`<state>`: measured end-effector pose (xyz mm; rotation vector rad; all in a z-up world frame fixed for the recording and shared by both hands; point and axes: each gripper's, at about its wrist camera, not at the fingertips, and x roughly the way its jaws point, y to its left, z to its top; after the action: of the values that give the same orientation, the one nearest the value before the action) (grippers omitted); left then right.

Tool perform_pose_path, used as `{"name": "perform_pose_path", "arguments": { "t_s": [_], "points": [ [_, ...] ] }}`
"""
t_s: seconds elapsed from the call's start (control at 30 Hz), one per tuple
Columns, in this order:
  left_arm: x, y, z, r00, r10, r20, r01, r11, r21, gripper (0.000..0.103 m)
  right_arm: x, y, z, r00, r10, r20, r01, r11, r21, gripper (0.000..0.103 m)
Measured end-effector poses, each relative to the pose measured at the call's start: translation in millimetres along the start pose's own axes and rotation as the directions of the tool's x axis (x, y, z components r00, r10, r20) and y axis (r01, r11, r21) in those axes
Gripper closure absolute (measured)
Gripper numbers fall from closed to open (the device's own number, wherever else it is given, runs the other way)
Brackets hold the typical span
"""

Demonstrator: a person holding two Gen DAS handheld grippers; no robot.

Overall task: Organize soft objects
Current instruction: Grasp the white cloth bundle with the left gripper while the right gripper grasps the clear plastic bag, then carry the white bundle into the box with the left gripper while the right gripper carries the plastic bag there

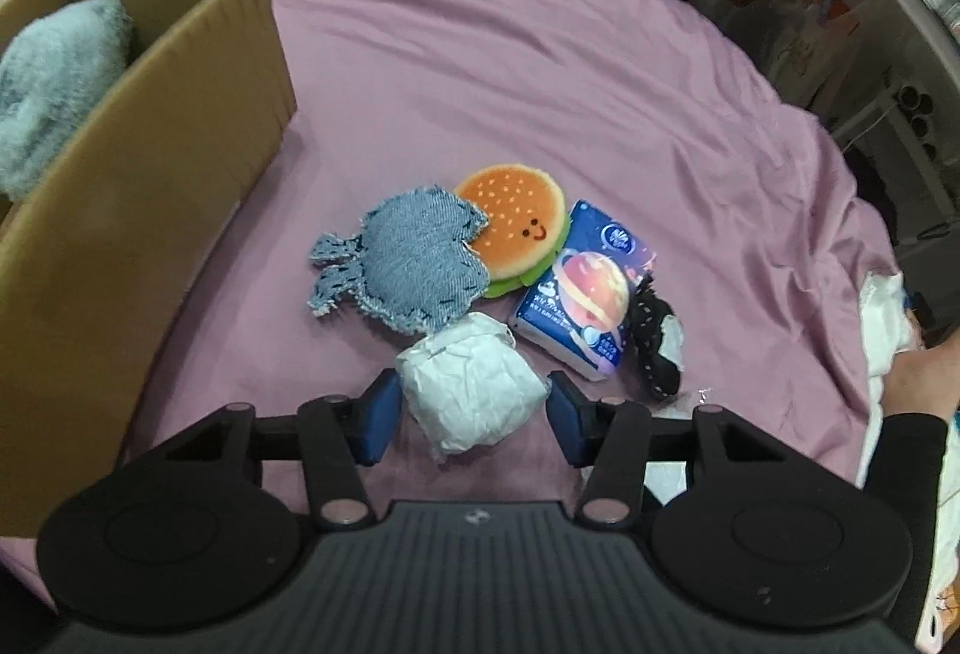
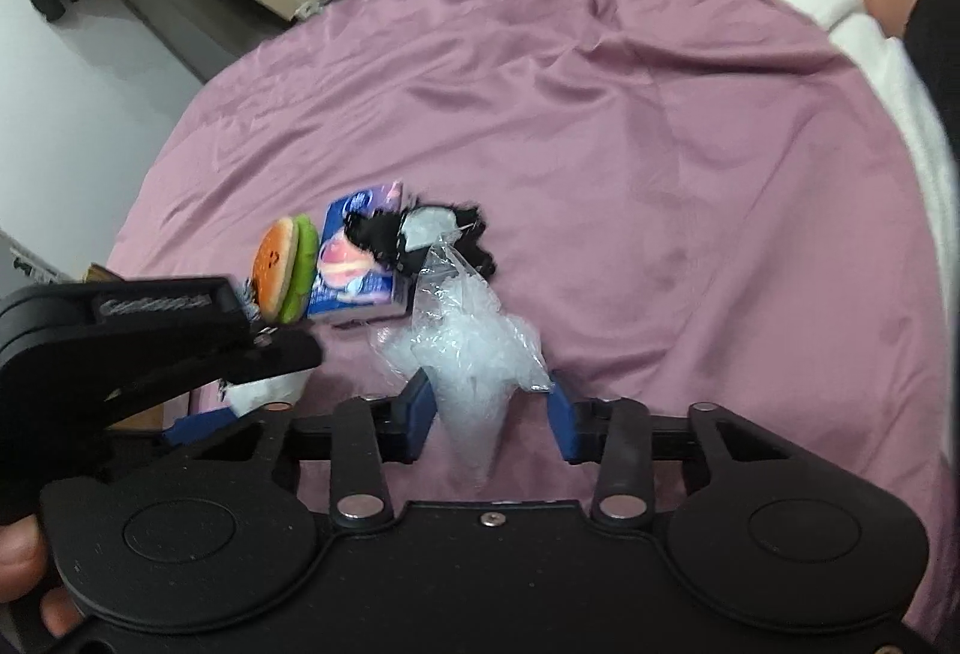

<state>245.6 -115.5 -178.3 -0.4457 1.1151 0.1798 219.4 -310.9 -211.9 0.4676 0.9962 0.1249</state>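
Paper wad (image 1: 471, 390) is sitting between the spread pads of the left gripper (image 1: 474, 423), likely light and crushable; pinching its middle suits.

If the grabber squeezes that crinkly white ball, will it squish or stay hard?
The crumpled white wad would probably squish: its wrinkled surface looks like thin paper or fabric. It likely weighs little. It shouldn't roll far on the soft purple sheet. The left gripper is open around it.
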Motion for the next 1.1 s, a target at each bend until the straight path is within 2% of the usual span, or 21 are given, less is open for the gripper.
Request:
{"name": "perform_pose_path", "arguments": {
  "t_s": [0.23, 0.4, 0.57, 0.77, 1.1],
  "points": [
    [-28, 11, 1, 0.999, -0.026, 0.028, 0.026, 1.0, 0.007, 0.051, -21, -4, 2, 0.998, 0.041, 0.047, -0.04, 0.999, -0.009, 0.076],
    [-47, 19, -1, 0.998, -0.041, 0.046, 0.041, 0.999, 0.005, 0.052, -31, 0, 4, 0.993, 0.104, 0.061, -0.104, 0.995, 0.0, 0.077],
    [-75, 27, 0, 0.995, -0.038, 0.091, 0.033, 0.998, 0.046, 0.051, -42, 3, 5, 0.986, 0.149, 0.076, -0.15, 0.989, 0.007, 0.078],
    [-106, 42, 3, 0.989, -0.045, 0.142, 0.036, 0.997, 0.065, 0.051, -57, 14, 6, 0.975, 0.194, 0.107, -0.194, 0.981, -0.011, 0.079],
    [-136, 67, 12, 0.983, -0.069, 0.172, 0.059, 0.996, 0.066, 0.051, -78, 37, 5, 0.959, 0.25, 0.137, -0.245, 0.968, -0.049, 0.079]
  ]
}}
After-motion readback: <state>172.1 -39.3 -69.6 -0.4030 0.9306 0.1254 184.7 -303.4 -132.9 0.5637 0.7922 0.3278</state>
